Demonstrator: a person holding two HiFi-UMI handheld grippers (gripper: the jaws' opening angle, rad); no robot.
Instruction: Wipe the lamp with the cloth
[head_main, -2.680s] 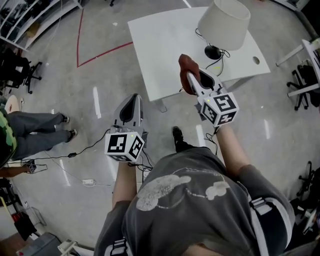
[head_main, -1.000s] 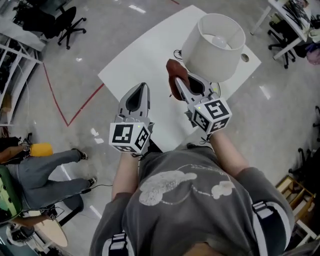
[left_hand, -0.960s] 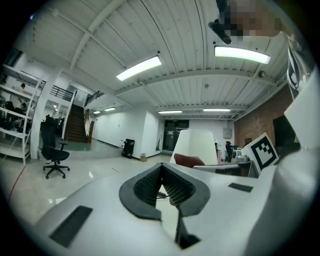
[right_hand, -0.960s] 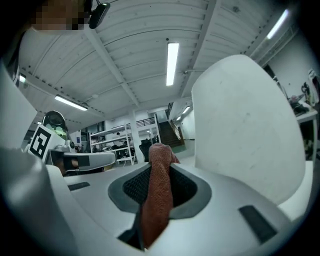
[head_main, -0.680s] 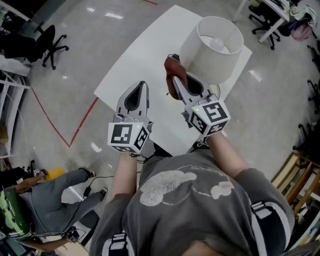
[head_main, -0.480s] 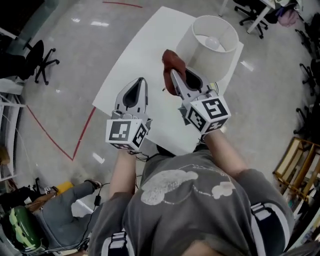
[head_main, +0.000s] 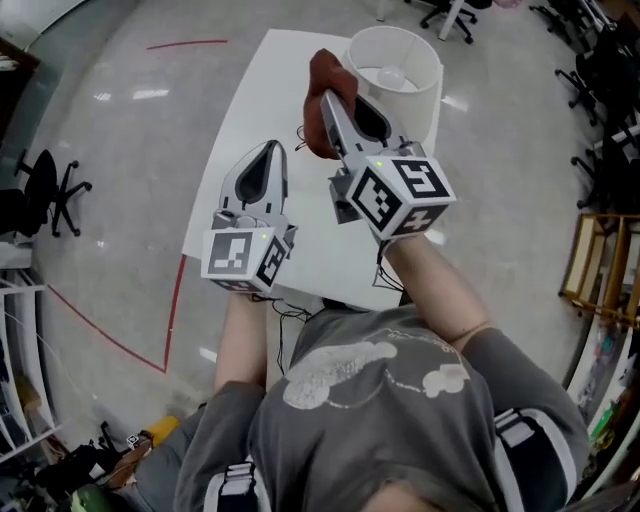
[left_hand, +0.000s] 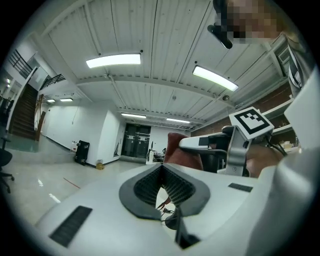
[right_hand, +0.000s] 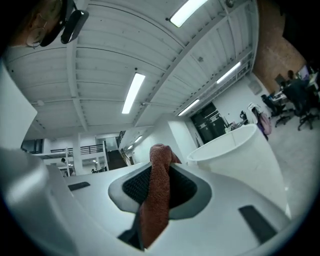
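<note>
Upper centre: right claw (head_main: 326, 102) clamps a rust-red terry cloth (head_main: 324, 69) beside the white drum-shaded lamp (head_main: 422, 88), ready for wiping; left claw (head_main: 271, 152) closed, empty.

Head view: the lamp (head_main: 412, 52) shows only its shade and bulb. Stem and base are hidden under the shade and behind the right gripper (head_main: 324, 97). The cloth (head_main: 322, 72) lies just beside the shade; contact cannot be told. The table (head_main: 250, 110) has its near edge partly covered by the 2 grippers.

Right gripper view: the cloth's lower end disappears between the clamped jaws, and the gripper body hides the shade's lower part.
</note>
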